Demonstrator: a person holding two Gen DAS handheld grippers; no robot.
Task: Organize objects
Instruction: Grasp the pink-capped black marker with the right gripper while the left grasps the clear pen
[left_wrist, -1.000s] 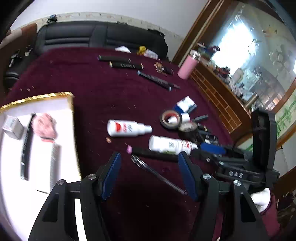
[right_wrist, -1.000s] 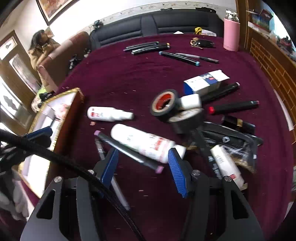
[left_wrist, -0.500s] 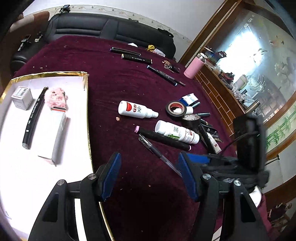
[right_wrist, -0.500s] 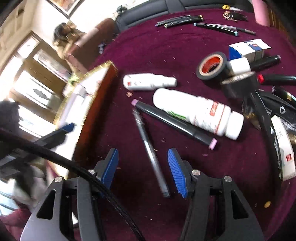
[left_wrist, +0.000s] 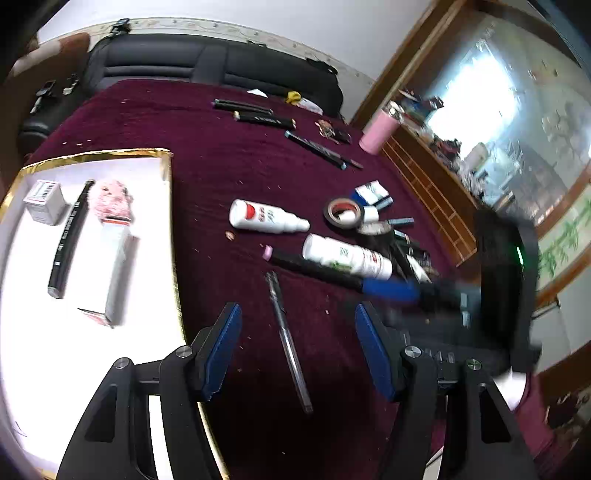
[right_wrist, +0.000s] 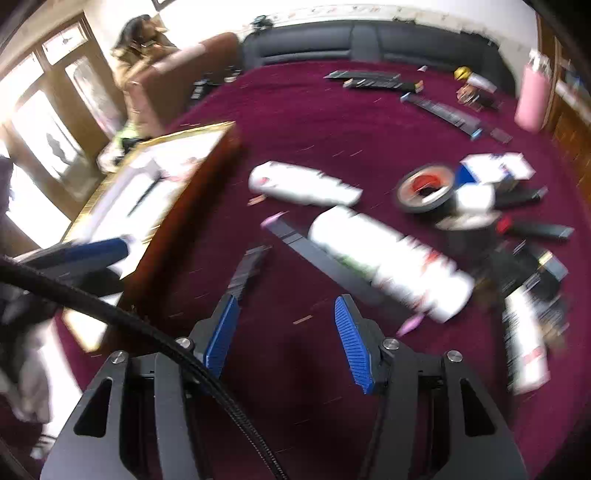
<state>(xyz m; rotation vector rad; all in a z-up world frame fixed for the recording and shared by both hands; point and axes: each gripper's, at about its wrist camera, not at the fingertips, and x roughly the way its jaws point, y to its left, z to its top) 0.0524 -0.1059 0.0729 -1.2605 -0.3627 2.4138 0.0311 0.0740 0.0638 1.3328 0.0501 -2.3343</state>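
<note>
Here the left gripper (left_wrist: 297, 347) hangs above the maroon cloth (left_wrist: 229, 162) with jaws spread and empty, a clear pen (left_wrist: 288, 339) lying between them on the cloth. The right gripper (right_wrist: 286, 341) is also spread and empty, near the pen's end (right_wrist: 249, 266). White tray (left_wrist: 37, 332) to the left holds a marker (left_wrist: 68, 236) and boxes; bottles (left_wrist: 267, 219) and tape (left_wrist: 343, 214) lie beyond.

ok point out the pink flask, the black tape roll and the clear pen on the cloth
tall pink flask (left_wrist: 378, 131), left wrist view, mid body
black tape roll with red core (left_wrist: 342, 213), left wrist view, near rim
thin clear pen (left_wrist: 288, 339), left wrist view, mid barrel
</note>
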